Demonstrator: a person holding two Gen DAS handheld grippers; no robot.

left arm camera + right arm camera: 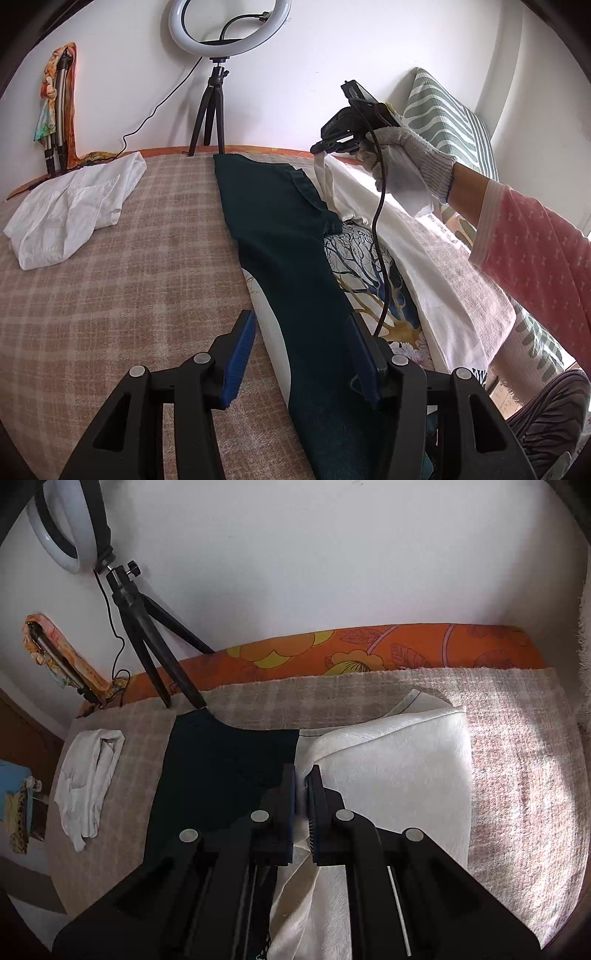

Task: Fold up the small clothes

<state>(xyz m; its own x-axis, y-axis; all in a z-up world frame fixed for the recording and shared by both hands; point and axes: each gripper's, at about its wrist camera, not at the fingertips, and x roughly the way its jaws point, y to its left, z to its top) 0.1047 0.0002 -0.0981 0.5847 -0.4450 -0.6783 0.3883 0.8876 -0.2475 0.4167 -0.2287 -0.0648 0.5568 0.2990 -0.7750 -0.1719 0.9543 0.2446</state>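
In the left wrist view, the left gripper hangs low over the plaid blanket with its blue-padded jaws wide apart, holding nothing; a dark green garment runs in a long strip from between those jaws toward the far edge of the bed. Just to its right lies a printed cloth with a tree pattern, and over that a cream-white garment, one end of which is lifted off the bed by the right gripper, held in a gloved right hand. A crumpled white garment sits well apart at the left, near a ring light on a tripod. In the right wrist view, the right gripper has its jaws drawn together on a gathered edge of the cream-white garment, whose body spreads out to the right on the blanket while the dark green garment lies to the left, touching it. The step in hand seems to be lifting the cream piece's edge to start or carry a fold. The next move likely calls for the idle left gripper to take a matching edge or pin the cloth, so the fold lands flat.
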